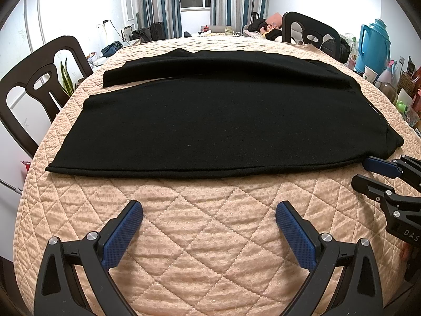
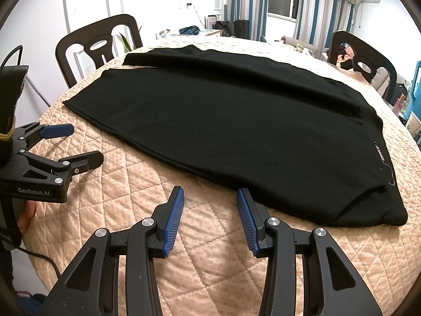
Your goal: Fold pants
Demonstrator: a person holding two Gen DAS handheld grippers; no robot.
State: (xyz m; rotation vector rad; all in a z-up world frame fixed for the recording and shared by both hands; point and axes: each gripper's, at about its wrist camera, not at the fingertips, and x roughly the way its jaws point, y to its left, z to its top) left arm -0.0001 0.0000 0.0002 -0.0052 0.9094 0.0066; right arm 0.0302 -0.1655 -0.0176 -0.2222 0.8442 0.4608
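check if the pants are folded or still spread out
Spread out: the pants lie flat along the quilted table cover, both legs side by side and full length, no fold across them.

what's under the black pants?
The black pants lie flat on a peach quilted cover, which shows all around them. The cover directly beneath them, and whatever table it drapes, is hidden.
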